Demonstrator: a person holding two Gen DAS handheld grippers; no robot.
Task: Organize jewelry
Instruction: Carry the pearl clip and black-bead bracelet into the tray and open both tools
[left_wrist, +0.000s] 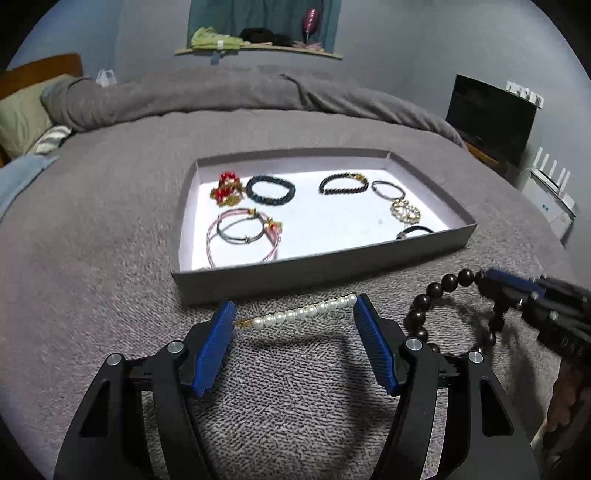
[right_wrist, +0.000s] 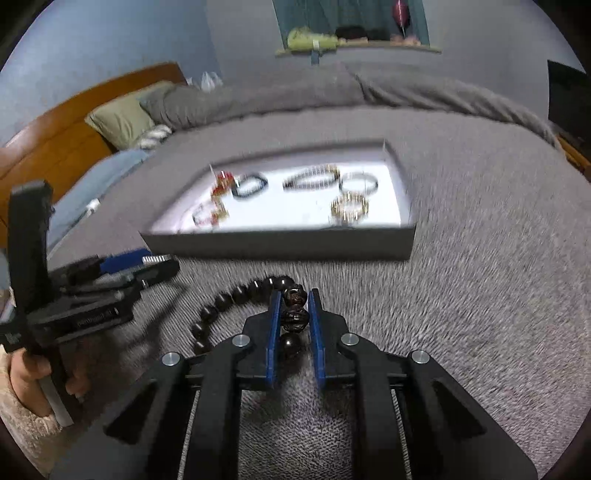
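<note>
Grey bed blanket (left_wrist: 110, 221) carrying shallow tray (left_wrist: 317, 275) of bracelets. Left tool (left_wrist: 293, 314) spread wide around pearl hairpin (left_wrist: 306, 313), unclenched. Right tool (right_wrist: 293, 299) clenched on dark bead bracelet (right_wrist: 229, 301), just before tray.

My left gripper (left_wrist: 293, 314) stood wide, the pearl hair clip (left_wrist: 303, 313) spanning the gap between its fingertips, and the tray's (left_wrist: 325, 271) near wall rose just beyond, barring a straight push forward. To my right, the dark bead bracelet (left_wrist: 430, 310) and my right gripper (right_wrist: 293, 314) clamped on it blocked that side. Bare grey blanket (left_wrist: 92, 258) lay free on the left.
</note>
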